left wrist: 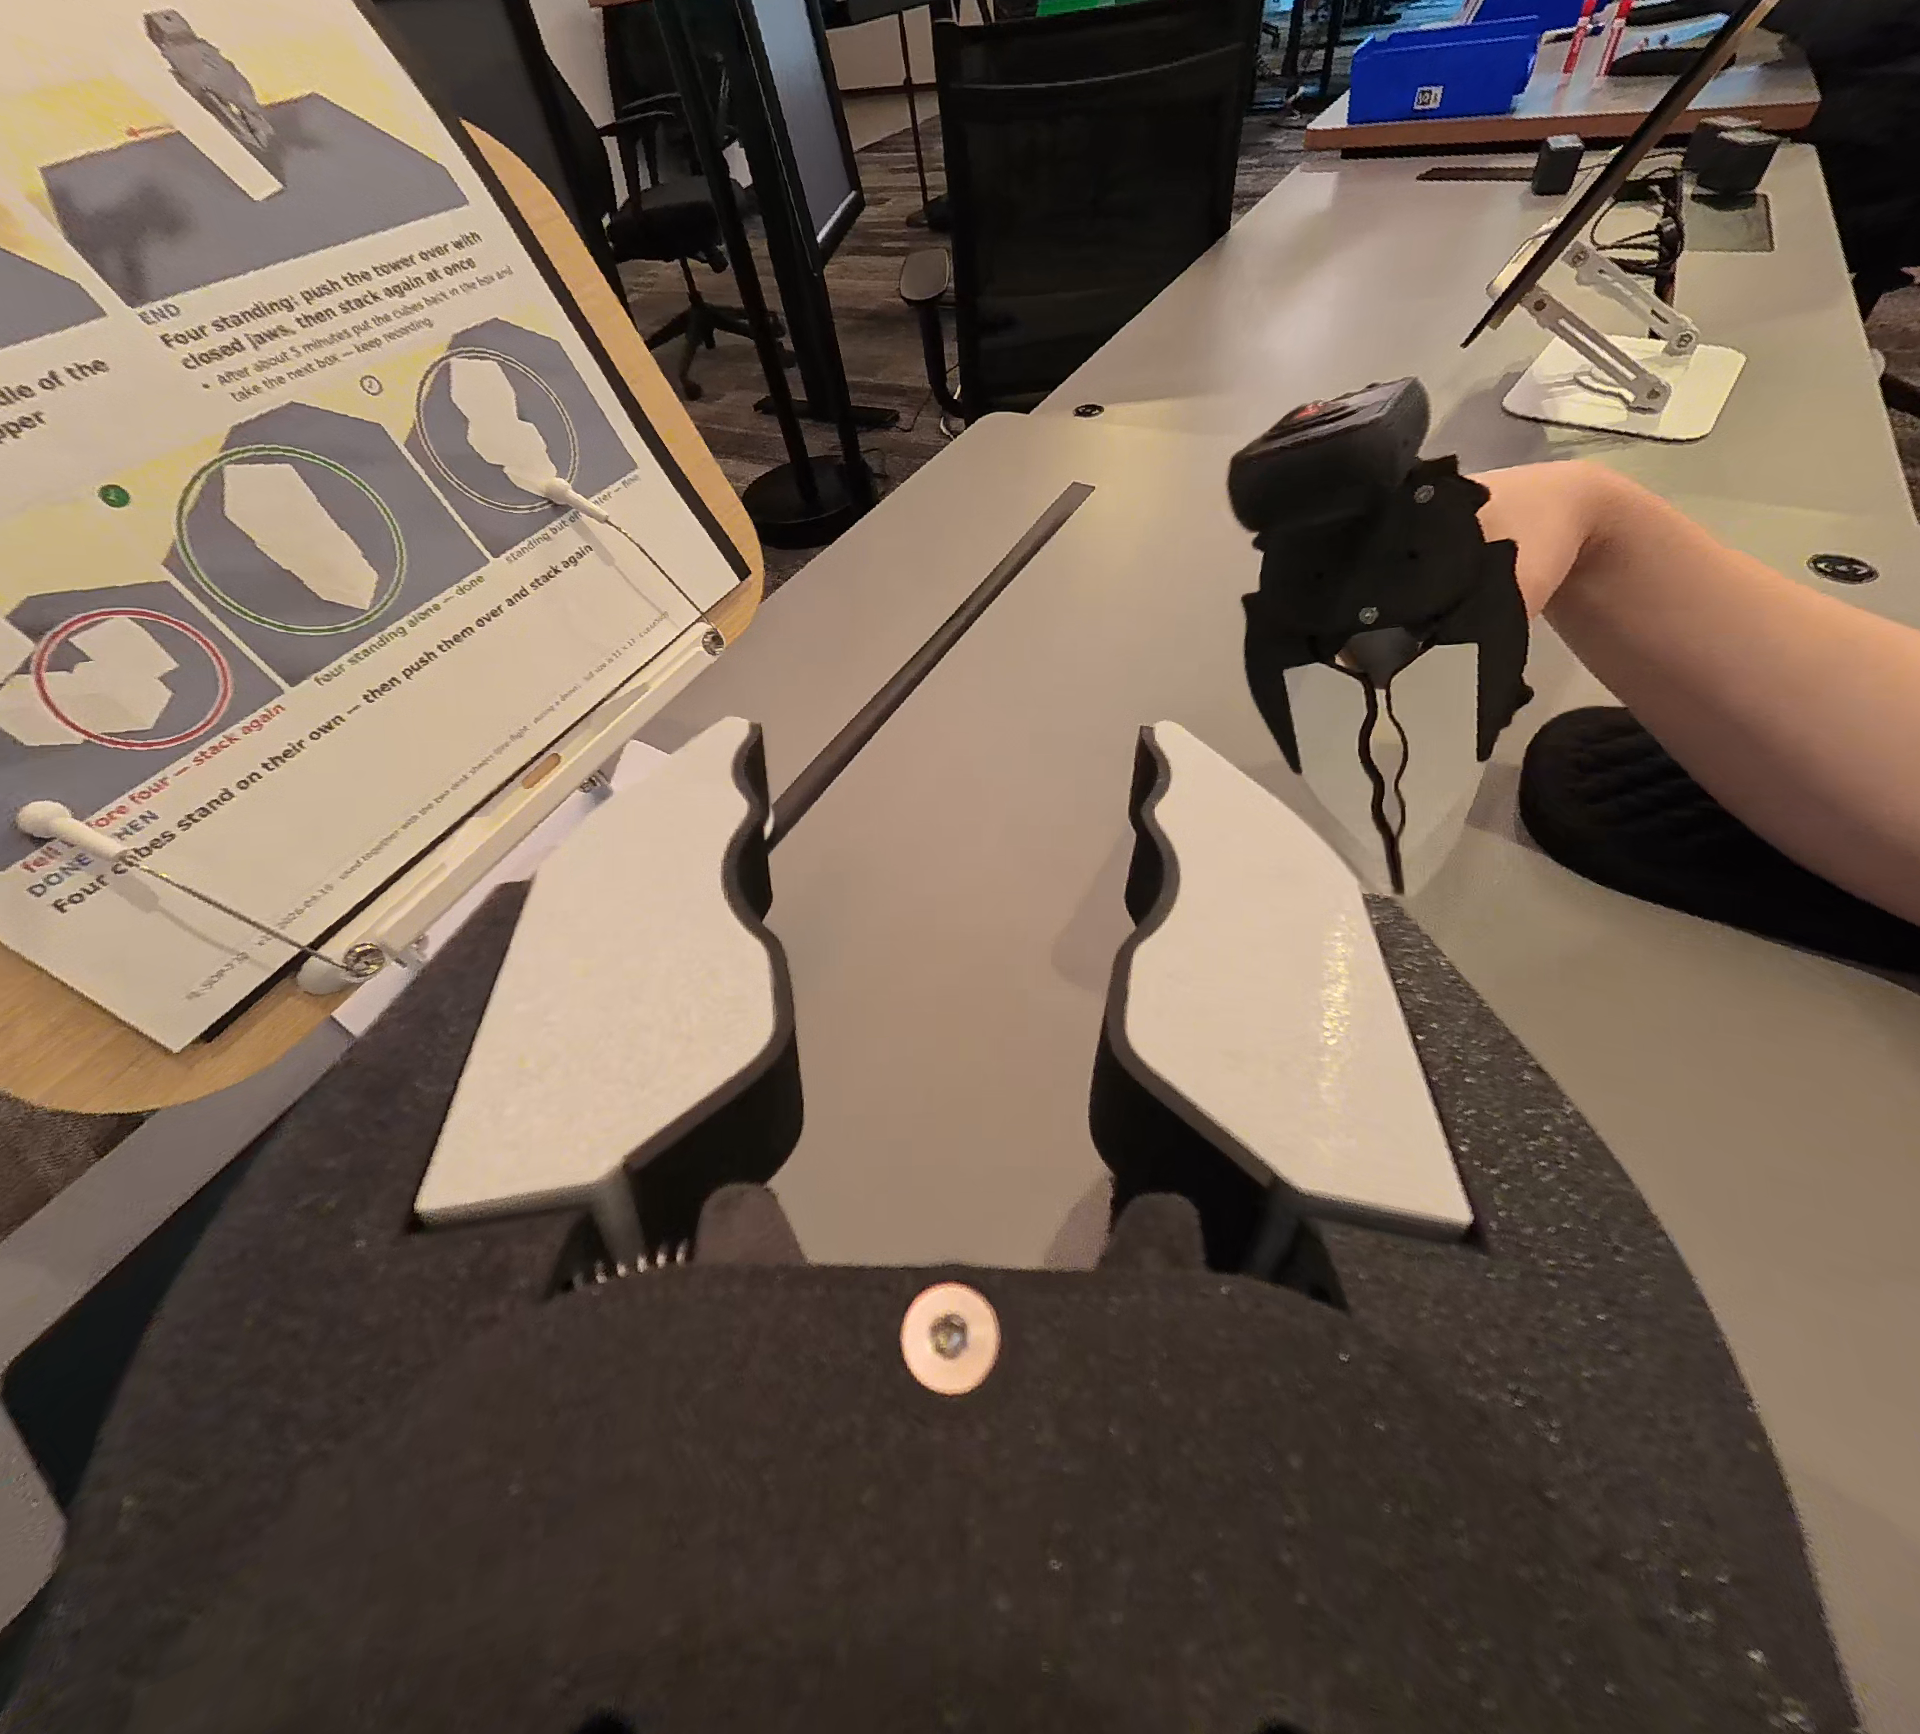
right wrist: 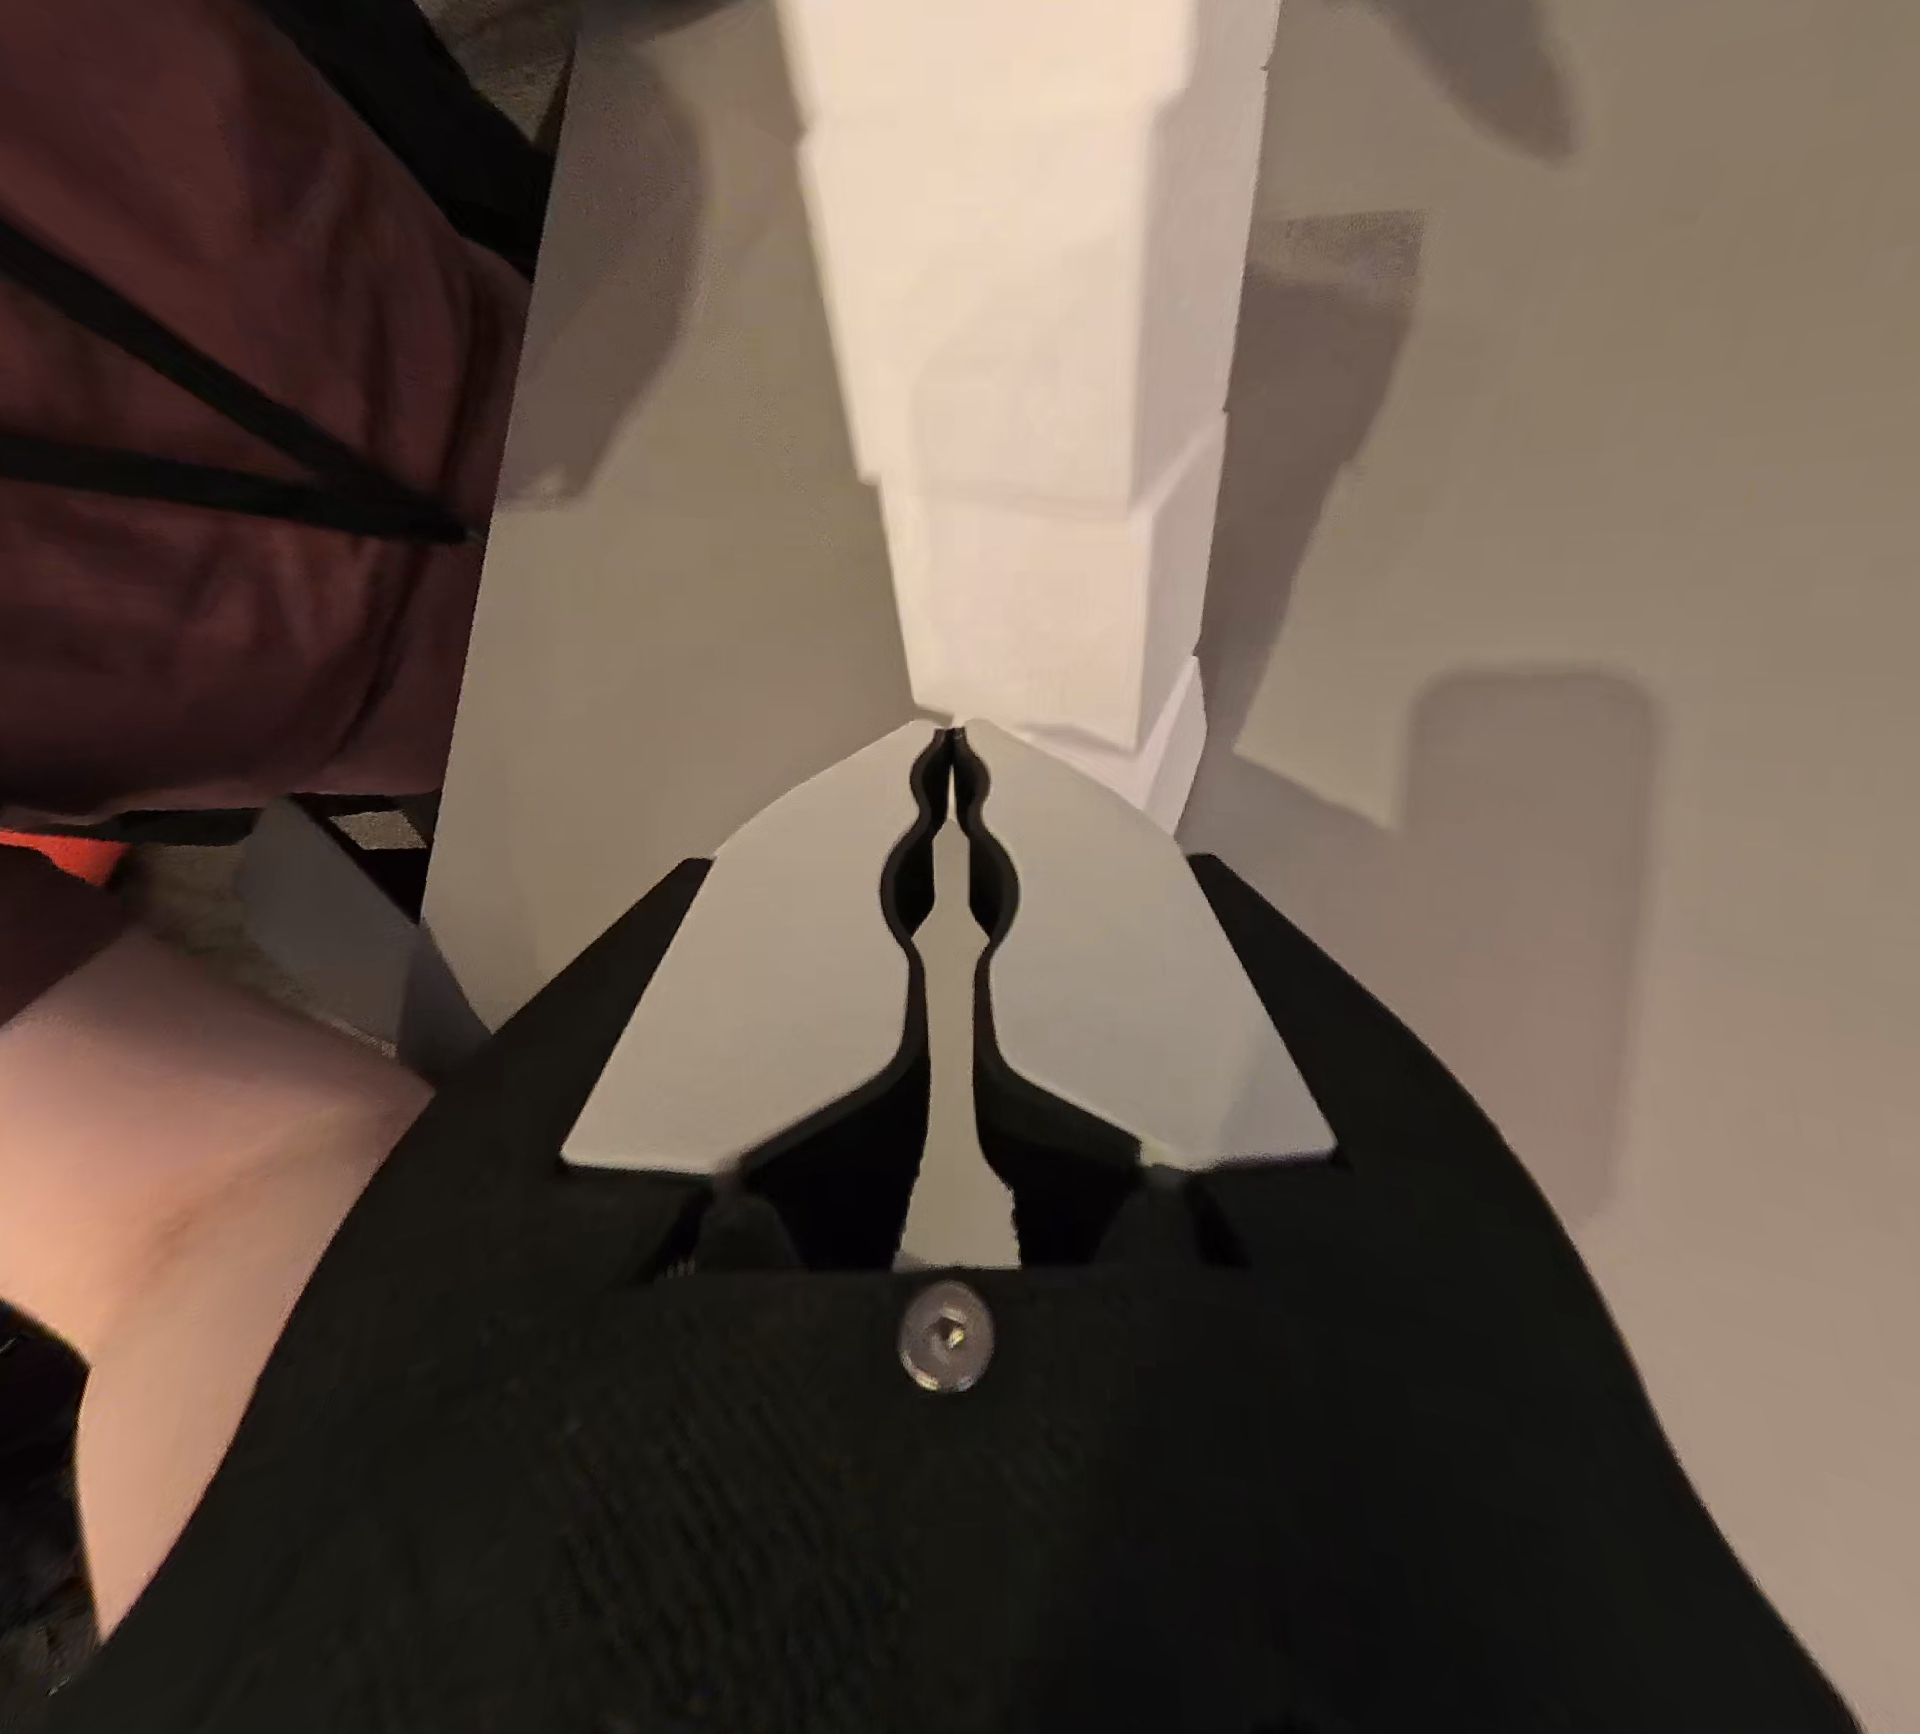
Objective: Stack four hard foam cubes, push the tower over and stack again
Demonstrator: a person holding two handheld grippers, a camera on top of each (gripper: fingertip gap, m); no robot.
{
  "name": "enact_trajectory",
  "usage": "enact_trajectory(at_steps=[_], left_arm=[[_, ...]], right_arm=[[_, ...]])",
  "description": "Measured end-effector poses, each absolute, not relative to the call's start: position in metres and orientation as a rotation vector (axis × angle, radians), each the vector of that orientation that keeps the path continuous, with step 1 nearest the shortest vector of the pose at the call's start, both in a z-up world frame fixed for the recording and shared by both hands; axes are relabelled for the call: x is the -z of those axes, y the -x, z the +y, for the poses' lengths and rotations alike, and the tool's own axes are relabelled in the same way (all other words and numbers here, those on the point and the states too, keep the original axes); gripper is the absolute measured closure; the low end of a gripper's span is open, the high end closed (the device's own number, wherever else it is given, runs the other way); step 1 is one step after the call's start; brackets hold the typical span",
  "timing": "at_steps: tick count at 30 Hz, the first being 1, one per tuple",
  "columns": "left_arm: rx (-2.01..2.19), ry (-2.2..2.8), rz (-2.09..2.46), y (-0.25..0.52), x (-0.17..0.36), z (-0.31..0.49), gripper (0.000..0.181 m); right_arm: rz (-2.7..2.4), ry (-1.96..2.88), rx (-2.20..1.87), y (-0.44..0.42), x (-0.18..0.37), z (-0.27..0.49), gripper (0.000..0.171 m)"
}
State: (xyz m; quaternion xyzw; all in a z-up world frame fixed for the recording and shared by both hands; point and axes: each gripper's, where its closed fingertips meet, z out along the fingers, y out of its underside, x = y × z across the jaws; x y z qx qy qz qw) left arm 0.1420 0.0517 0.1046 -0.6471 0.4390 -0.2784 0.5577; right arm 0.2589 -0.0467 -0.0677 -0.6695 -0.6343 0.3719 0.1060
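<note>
A tower of several white foam cubes (right wrist: 1029, 282) stands on the grey table (right wrist: 1558, 853), each cube slightly offset from the one below; it looks blurred. My right gripper (right wrist: 951, 734) is shut and empty, with its tips right at the tower's lower cubes. In the left wrist view the right gripper (left wrist: 1387, 863) points down at the table, jaws together. My left gripper (left wrist: 951, 749) is open and empty over the grey table (left wrist: 935, 1009). The tower is out of the left wrist view.
An instruction sheet on a wooden stand (left wrist: 312, 489) stands at the left. A black padded rest (left wrist: 1662, 811) lies under the person's forearm (left wrist: 1714, 604). A tablet on a metal stand (left wrist: 1600, 334) is at the far right. A maroon garment (right wrist: 208, 334) is beside the tower. The gap from one gripper's tips to the other's is roughly 25 cm.
</note>
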Motion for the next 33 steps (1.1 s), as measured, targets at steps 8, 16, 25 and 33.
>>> enact_trajectory(at_steps=[8, 16, 25, 33], left_arm=[[0.648, 1.521, 1.062, -0.131, -0.110, 0.045, 0.114], [0.518, 1.447, 1.192, -0.142, -0.115, 0.013, 0.111], [0.462, 1.496, 1.531, -0.164, -0.058, -0.059, 0.116], [0.492, 1.618, 1.454, -0.075, 0.038, -0.052, 0.108]], right_arm=[[-1.712, 1.733, -1.046, -0.266, 0.019, -0.034, 0.170], [-1.613, 1.542, -0.941, -0.264, -0.017, -0.035, 0.135], [-1.740, 1.603, -1.054, -0.284, 0.001, -0.062, 0.117], [-1.653, 1.524, -0.809, -0.281, -0.026, -0.053, 0.114]])
